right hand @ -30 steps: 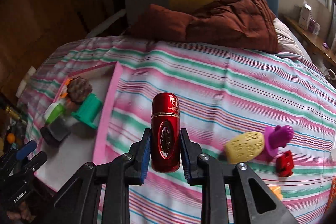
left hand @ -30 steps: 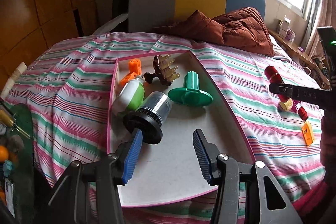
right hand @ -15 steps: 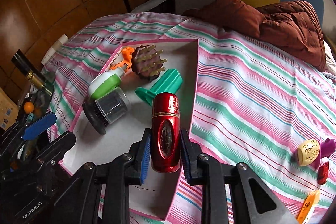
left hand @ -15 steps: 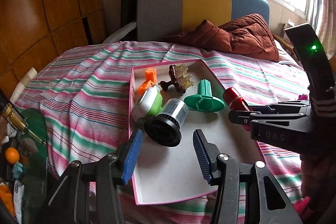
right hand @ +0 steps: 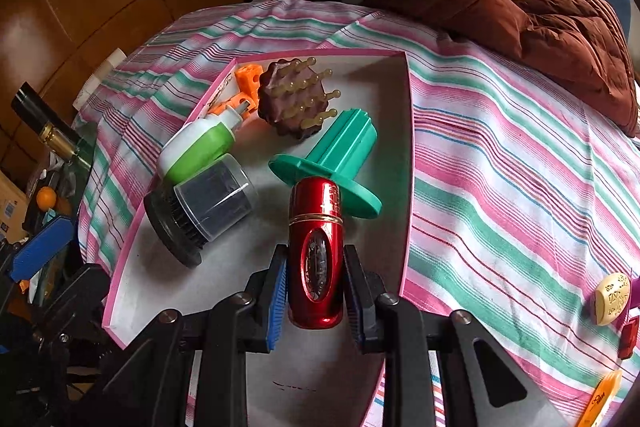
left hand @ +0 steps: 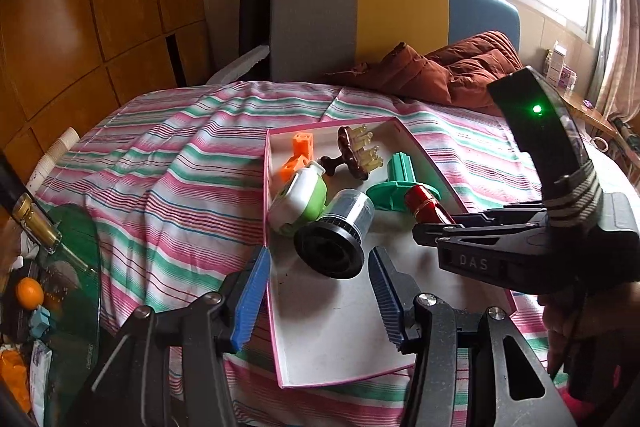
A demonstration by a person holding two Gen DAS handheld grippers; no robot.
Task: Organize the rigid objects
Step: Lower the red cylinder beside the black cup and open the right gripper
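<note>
My right gripper (right hand: 316, 287) is shut on a shiny red canister (right hand: 317, 251) and holds it over the pink-rimmed white tray (right hand: 408, 163); the canister (left hand: 426, 205) also shows in the left wrist view. In the tray lie a green flanged spool (right hand: 336, 163), a clear cylinder on a black base (right hand: 200, 211), a green-and-white bottle (right hand: 196, 147), a brown massage brush (right hand: 296, 103) and orange blocks (right hand: 248, 79). My left gripper (left hand: 318, 301) is open and empty at the tray's near end (left hand: 344, 379).
The tray lies on a striped bedspread (right hand: 520, 187). A yellow oval piece (right hand: 610, 297), a purple piece and a red piece lie at the right edge. A brown quilt (right hand: 560, 39) is at the back. A glass side table with a bottle (left hand: 36, 223) stands left.
My right gripper has carried the red canister leftward from the bedspread to above the tray, close to the green spool. The left gripper has stayed open near the tray's front.
</note>
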